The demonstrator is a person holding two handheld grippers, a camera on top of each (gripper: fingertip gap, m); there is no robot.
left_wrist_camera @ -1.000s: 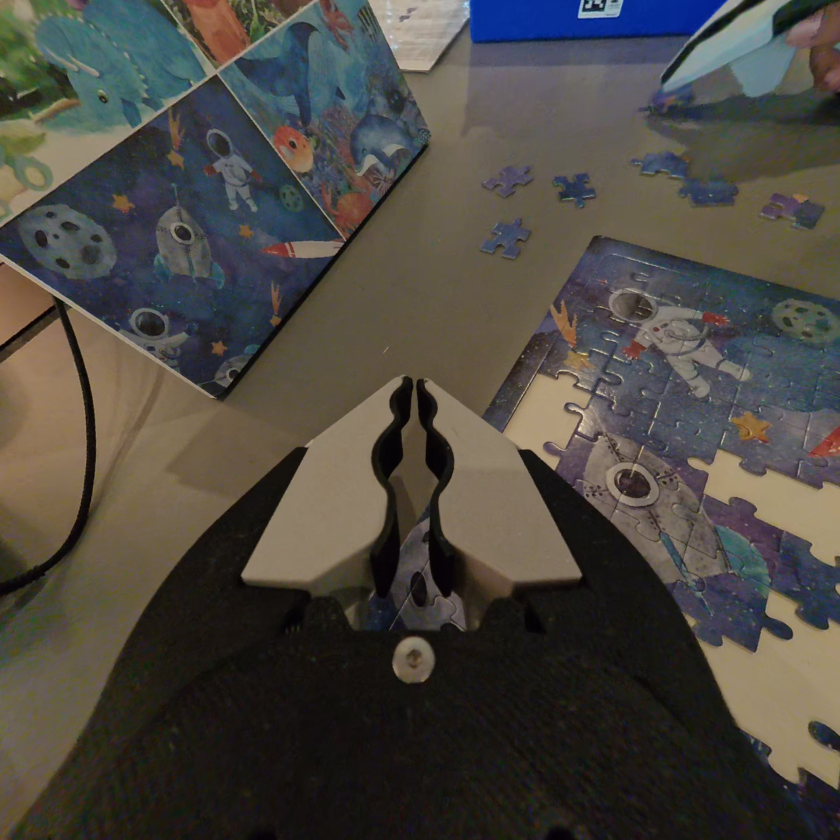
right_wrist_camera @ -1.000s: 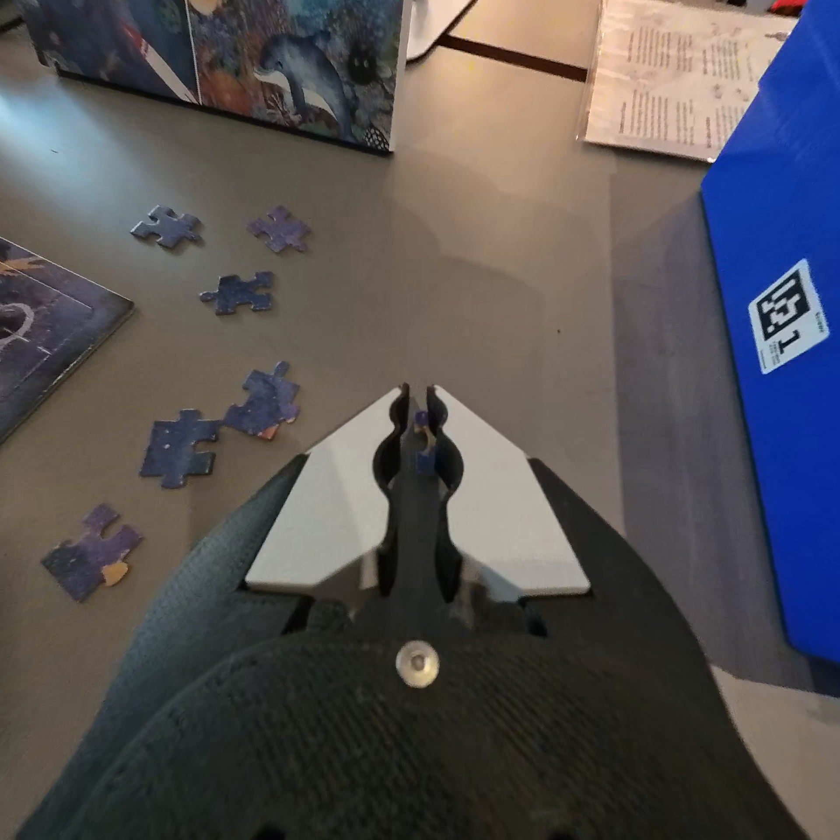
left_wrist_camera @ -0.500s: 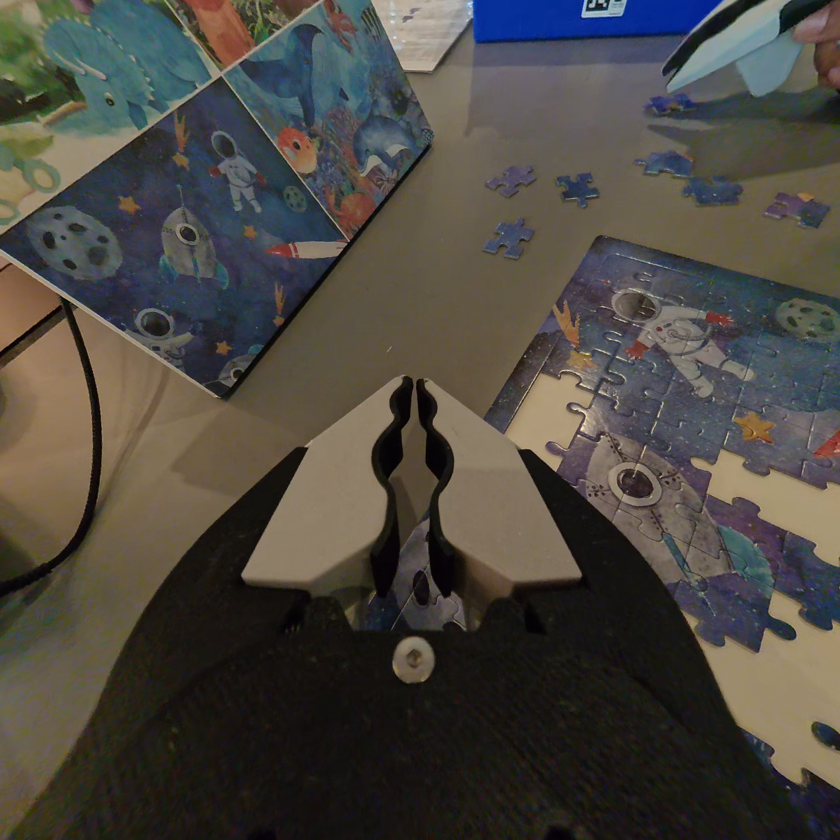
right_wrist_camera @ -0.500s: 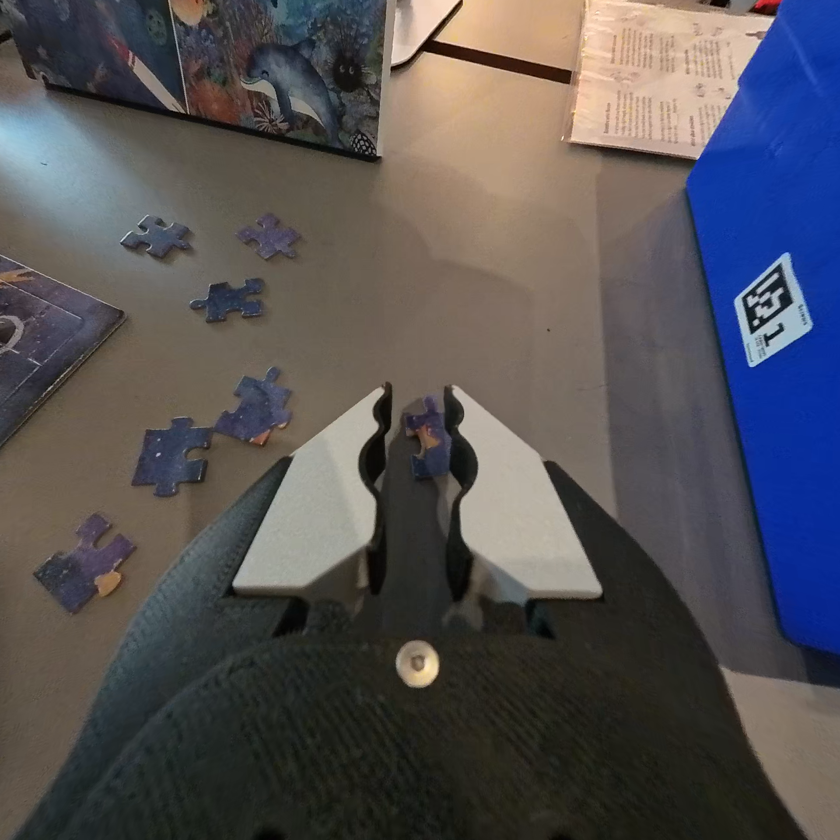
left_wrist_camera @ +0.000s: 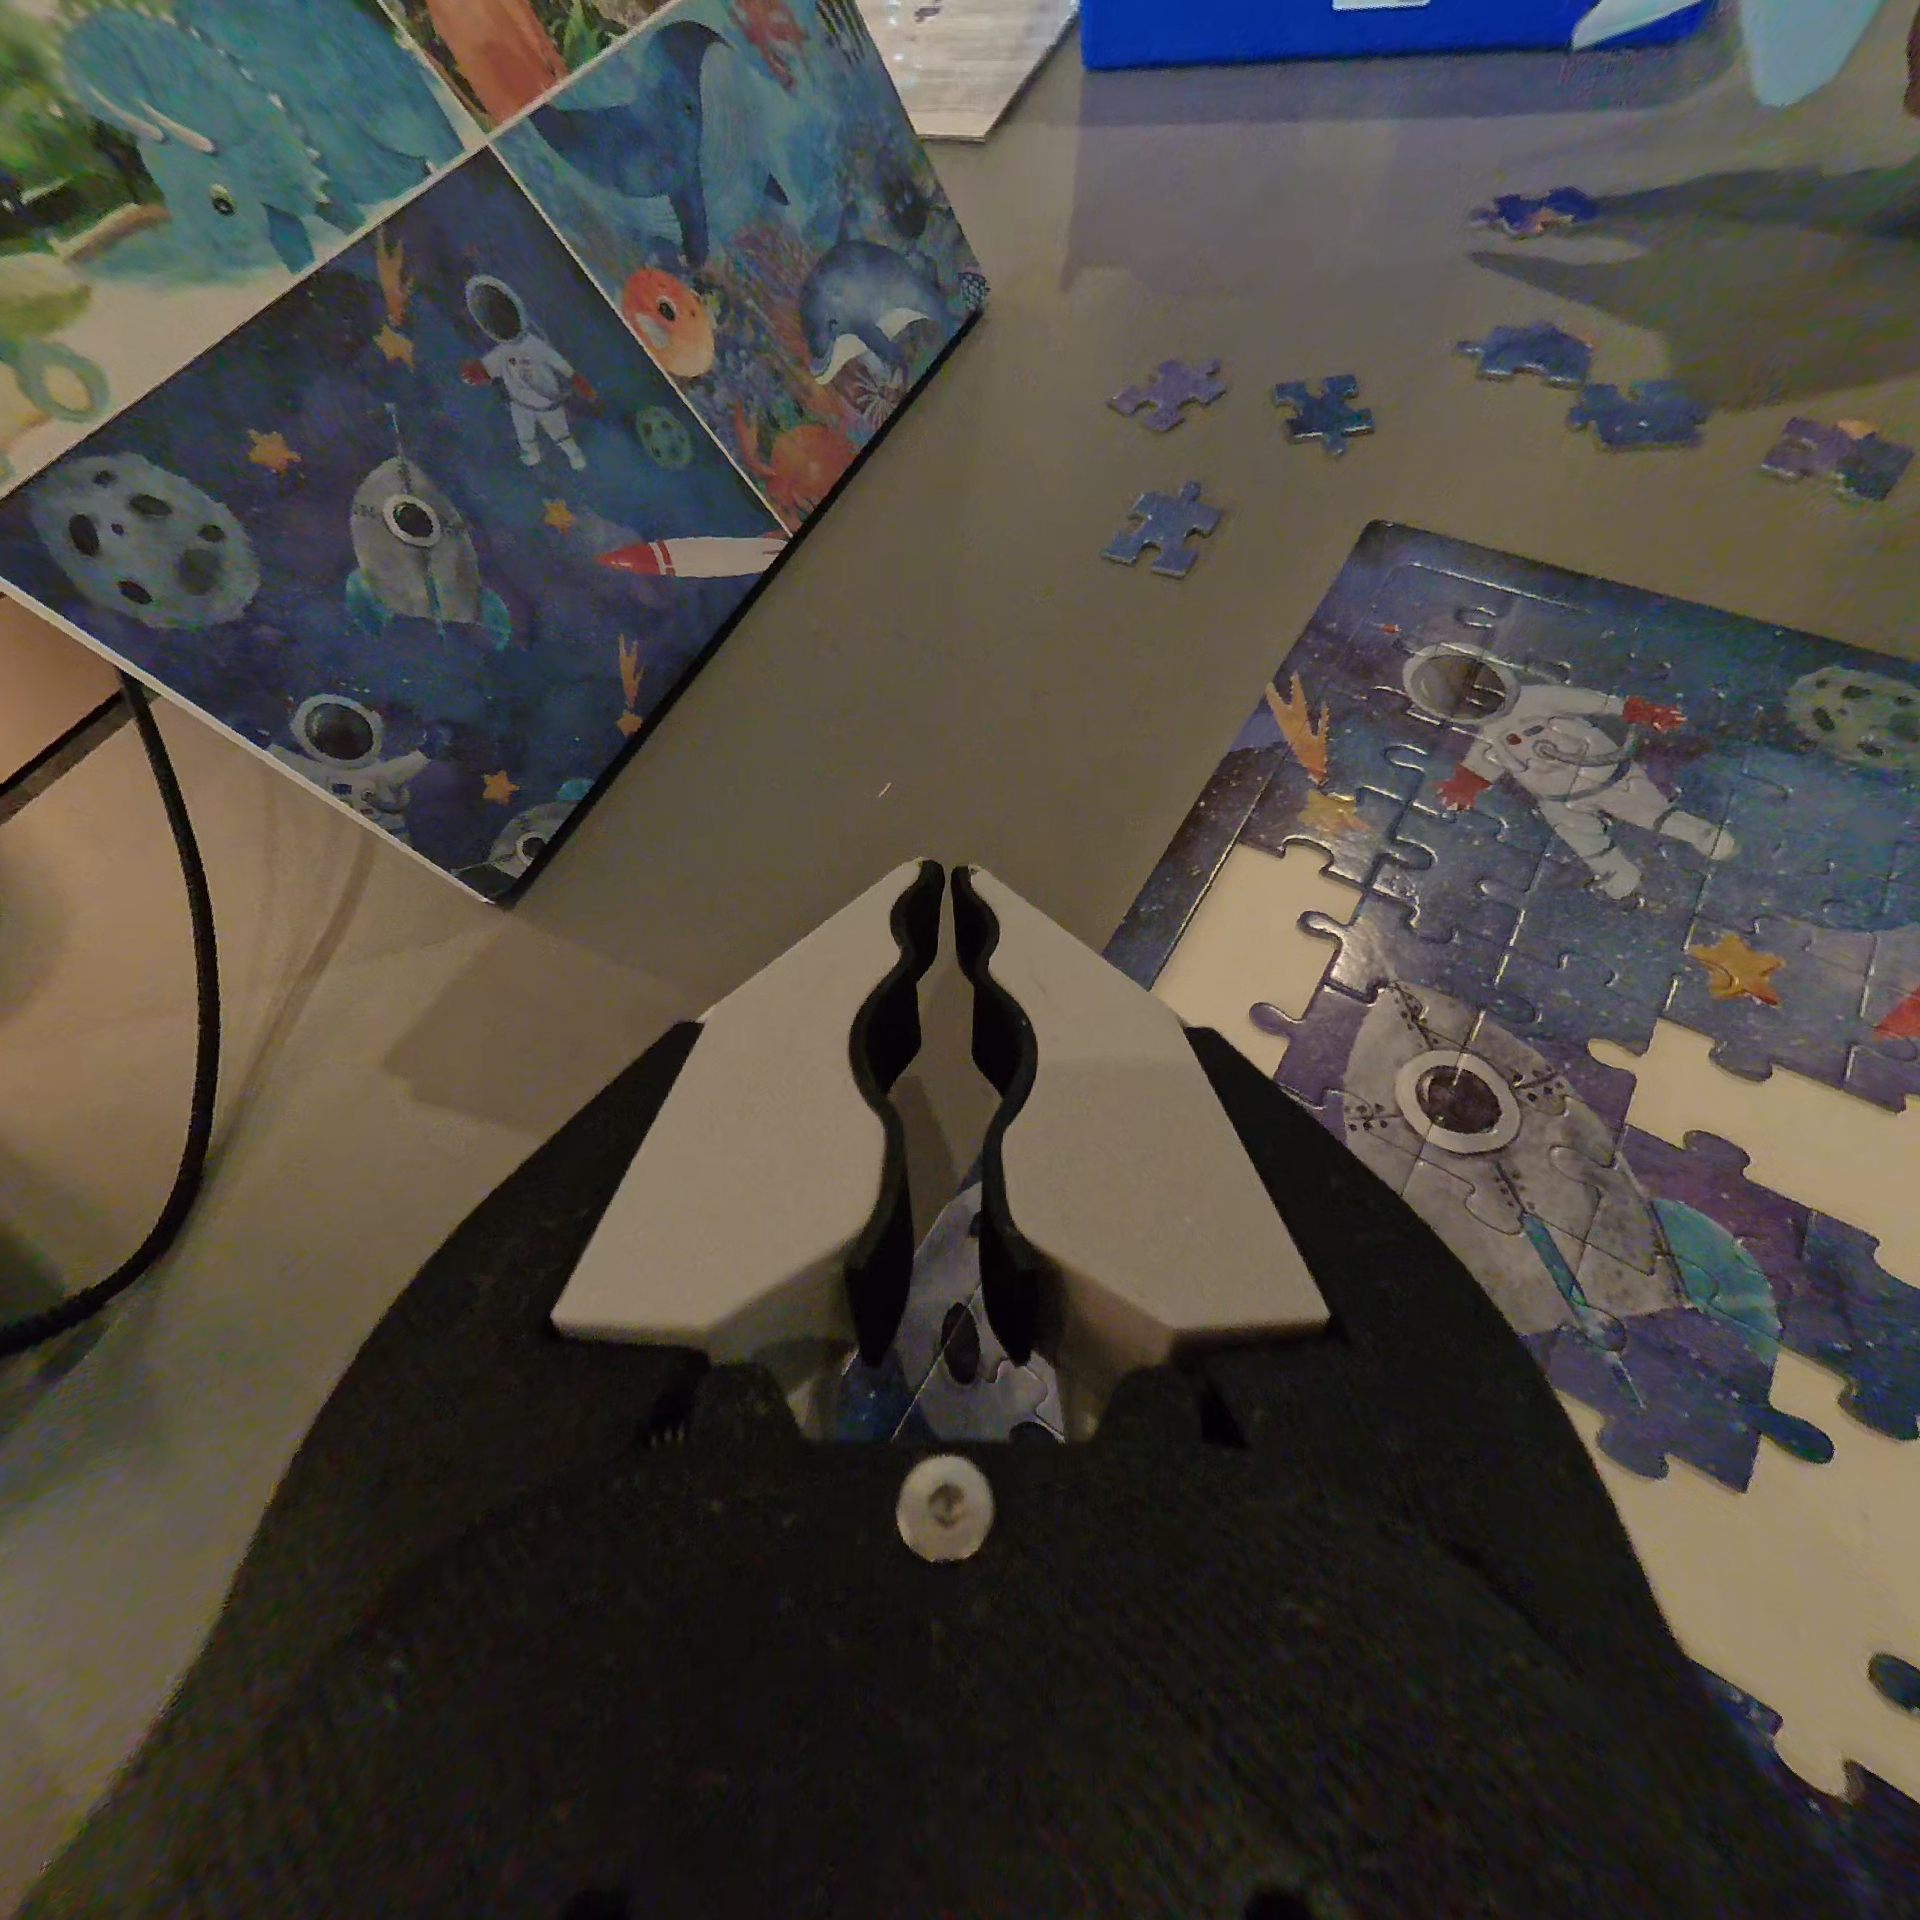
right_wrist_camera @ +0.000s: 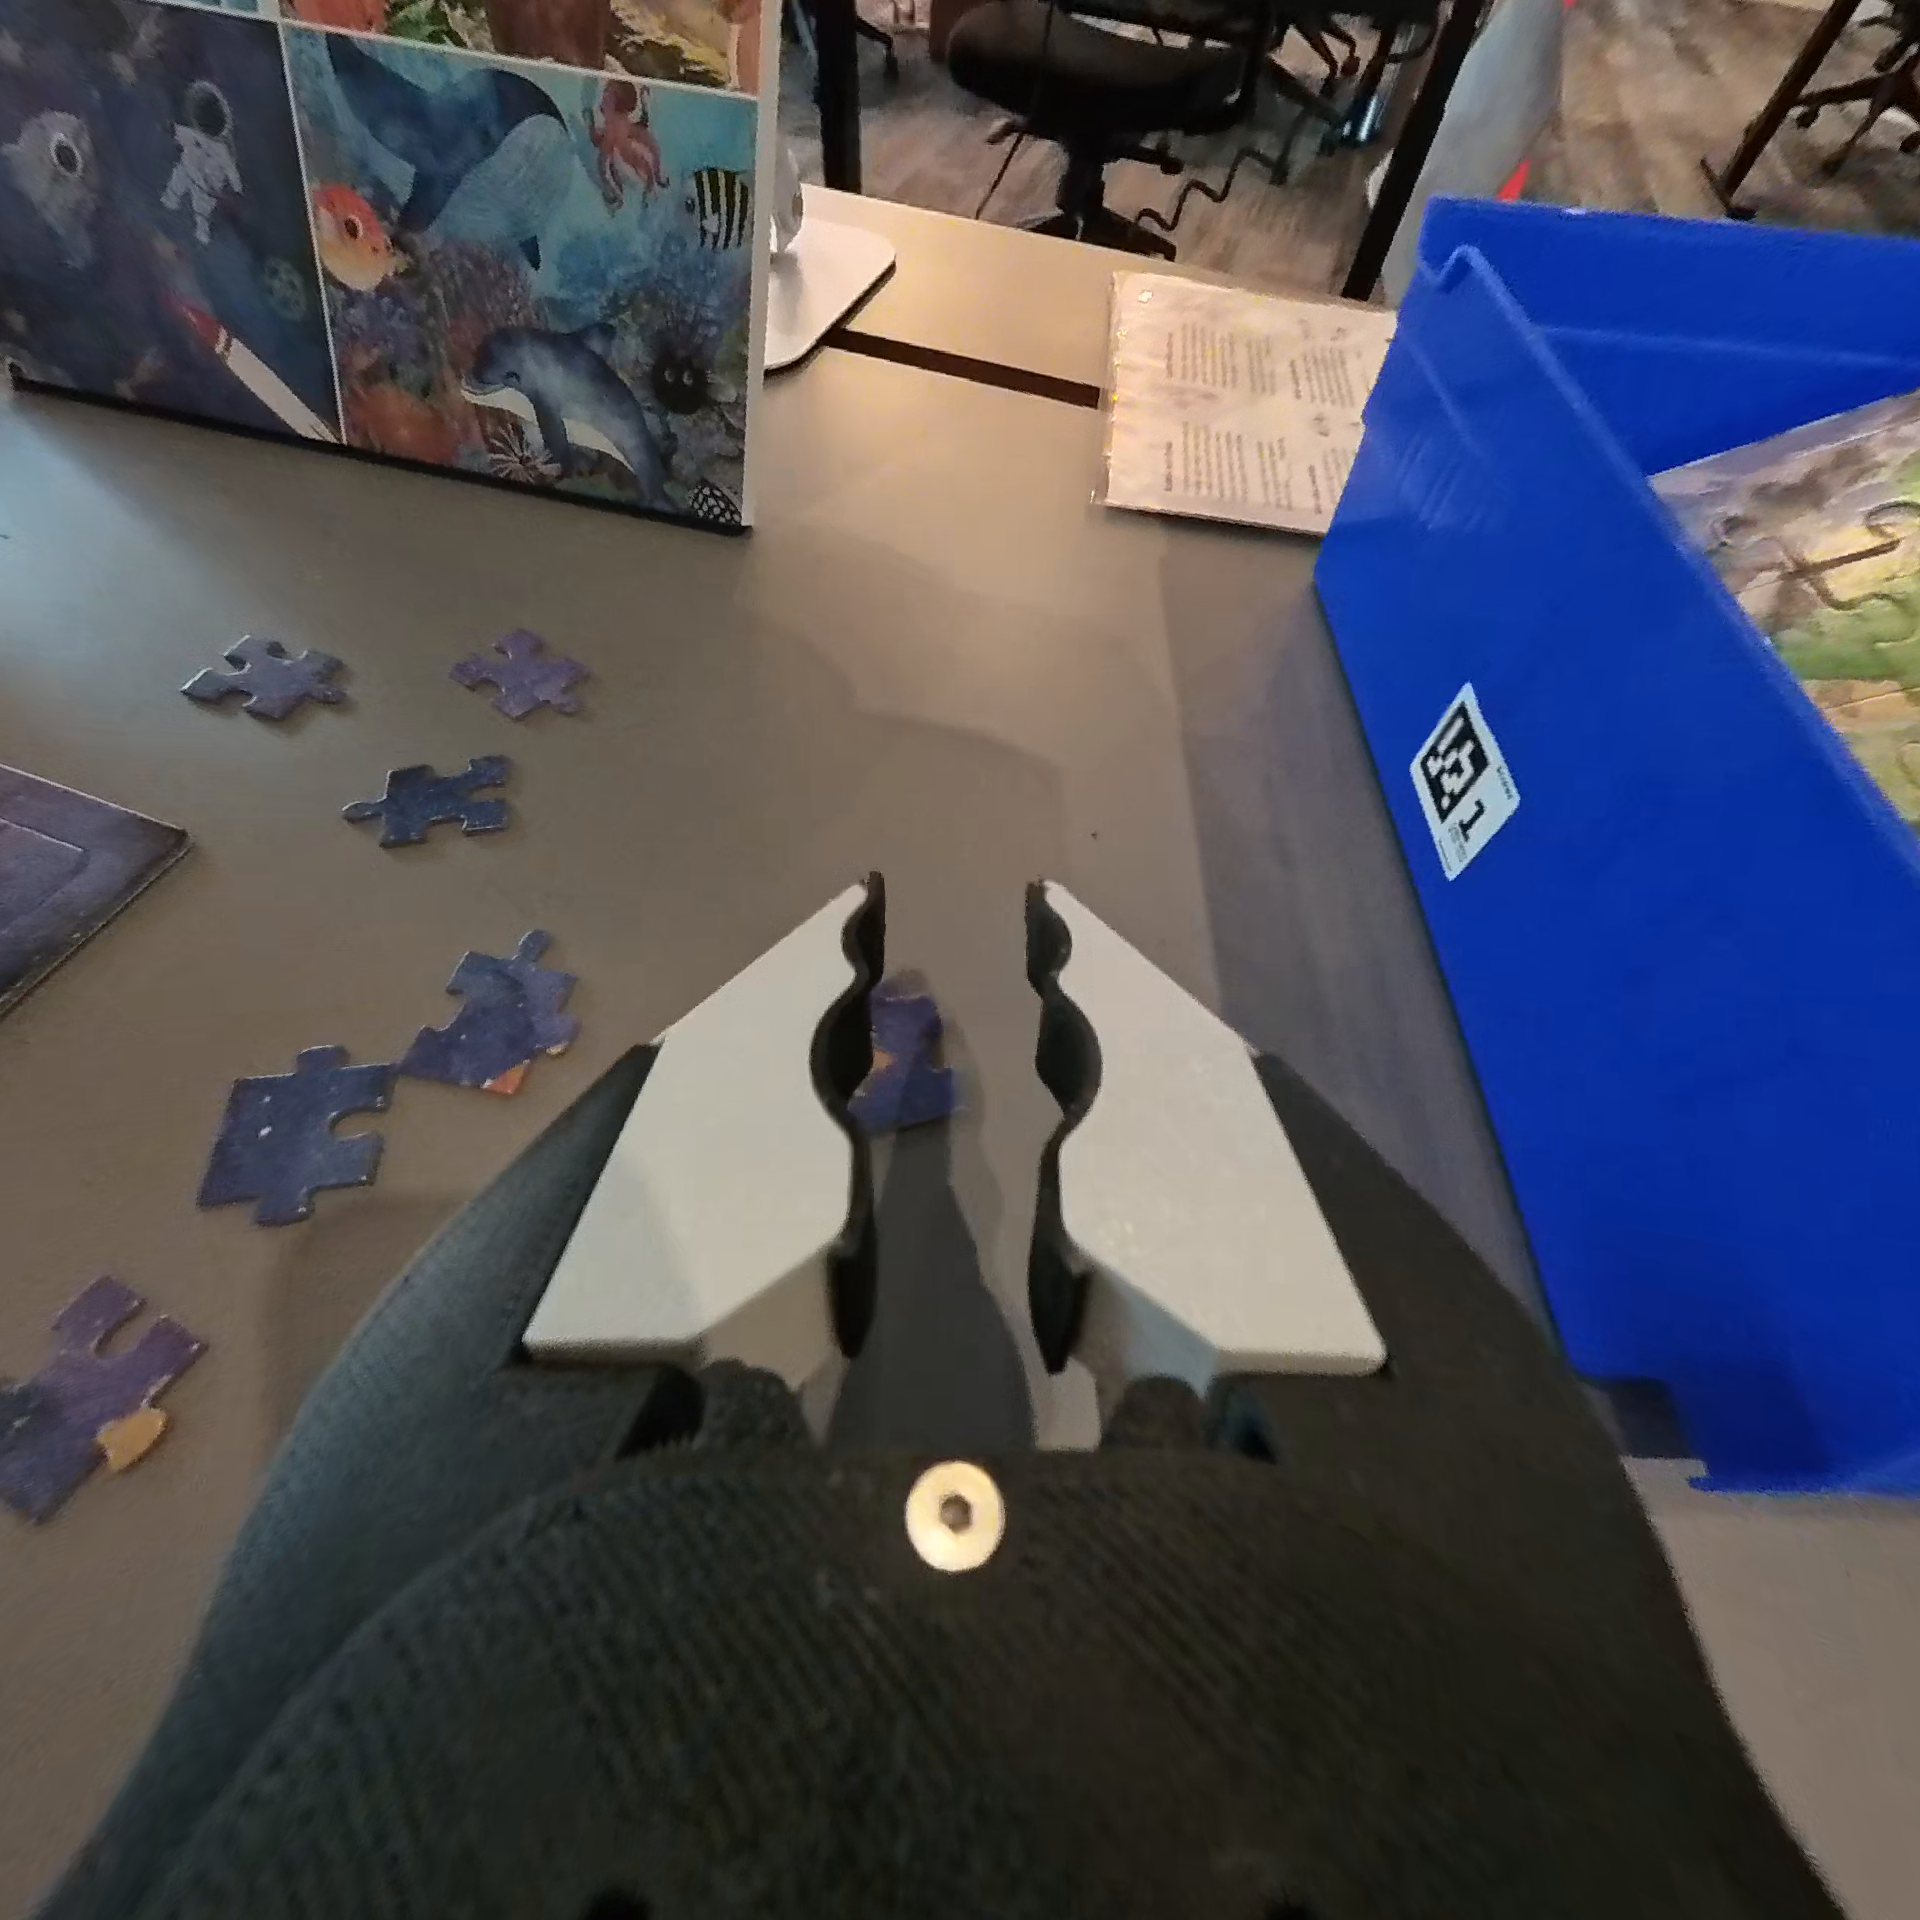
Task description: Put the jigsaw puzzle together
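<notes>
Right wrist view: the right gripper (right_wrist_camera: 954, 899) is seen with its jaws set wide apart, and a small blue puzzle piece (right_wrist_camera: 906, 1060) lies on the grey worktop (right_wrist_camera: 935, 644) between them, gripped by neither. 6 more loose pieces (right_wrist_camera: 296, 1132) are scattered to its left (a blue bin (right_wrist_camera: 1621, 935) stands at the right). In the left wrist view, the left gripper (left_wrist_camera: 949, 883) is shown nearly closed on nothing, beside the part-built puzzle (left_wrist_camera: 1558, 987), with a picture box (left_wrist_camera: 468, 416) propped behind.

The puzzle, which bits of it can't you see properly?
- Left wrist view: the puzzle board runs off the right edge, and the left tool covers its near corner.
- Right wrist view: the right tool hides part of the loose piece under it.
</notes>
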